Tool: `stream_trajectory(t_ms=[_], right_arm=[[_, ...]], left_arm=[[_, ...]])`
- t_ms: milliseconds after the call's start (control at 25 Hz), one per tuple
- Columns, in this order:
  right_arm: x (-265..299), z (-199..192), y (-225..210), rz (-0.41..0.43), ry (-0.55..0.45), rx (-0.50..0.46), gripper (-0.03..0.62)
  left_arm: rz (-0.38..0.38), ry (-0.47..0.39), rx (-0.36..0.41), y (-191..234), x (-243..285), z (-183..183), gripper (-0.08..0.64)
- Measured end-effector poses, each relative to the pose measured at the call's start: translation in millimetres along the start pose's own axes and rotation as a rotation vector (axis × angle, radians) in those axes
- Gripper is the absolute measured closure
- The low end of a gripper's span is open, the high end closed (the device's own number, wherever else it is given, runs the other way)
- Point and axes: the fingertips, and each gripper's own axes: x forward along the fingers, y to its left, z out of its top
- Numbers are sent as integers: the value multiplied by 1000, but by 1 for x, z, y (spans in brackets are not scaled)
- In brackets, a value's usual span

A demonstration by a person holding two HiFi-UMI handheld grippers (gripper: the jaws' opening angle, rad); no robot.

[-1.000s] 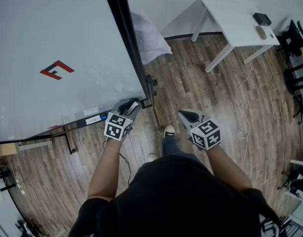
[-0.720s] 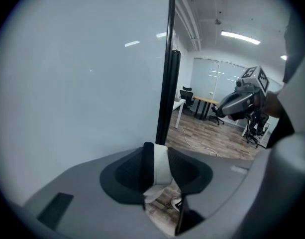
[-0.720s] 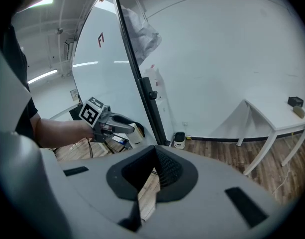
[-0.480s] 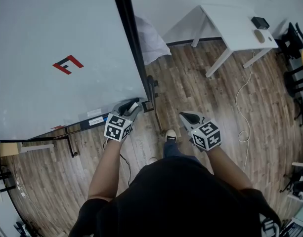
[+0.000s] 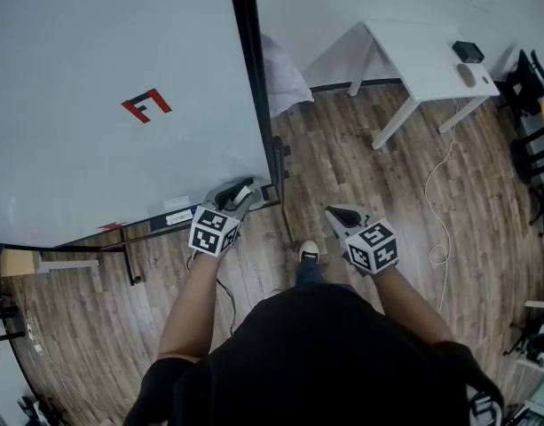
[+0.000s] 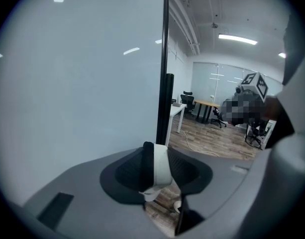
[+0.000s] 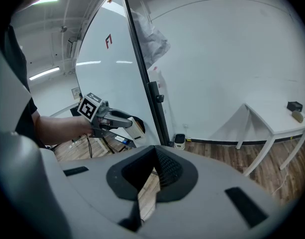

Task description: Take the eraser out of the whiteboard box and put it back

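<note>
The eraser (image 6: 161,172), a white block with a black felt side, stands upright between the jaws of my left gripper (image 6: 159,153), which is shut on it. In the head view that gripper (image 5: 245,188) holds the eraser (image 5: 243,192) at the lower right corner of the whiteboard (image 5: 94,149), just above the black ledge (image 5: 156,224) along the board's bottom edge. The right gripper view shows the held eraser (image 7: 130,128) from the side. My right gripper (image 5: 341,211) hangs over the wooden floor to the right, apart from the board; its jaws (image 7: 153,152) meet at the tips with nothing between them.
The board's black frame post (image 5: 252,78) runs up beside the left gripper. A white cloth bundle (image 5: 282,76) lies behind it. A white table (image 5: 422,51) stands at the back right, with a cable (image 5: 436,193) on the floor. My shoe (image 5: 308,252) is below.
My left gripper has lifted a little with the eraser beside the board's lower corner. The right gripper has barely moved.
</note>
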Motion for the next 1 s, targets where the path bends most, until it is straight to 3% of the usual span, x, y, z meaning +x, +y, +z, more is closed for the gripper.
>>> stream_trajectory(t_ms=[440, 1000], right_arm=[[-8, 0, 15, 2, -17, -7, 598], [-15, -1, 48, 17, -29, -28, 598]], left_arm=[[5, -35, -72, -1, -28, -3, 407], [55, -20, -63, -9, -79, -36, 407]])
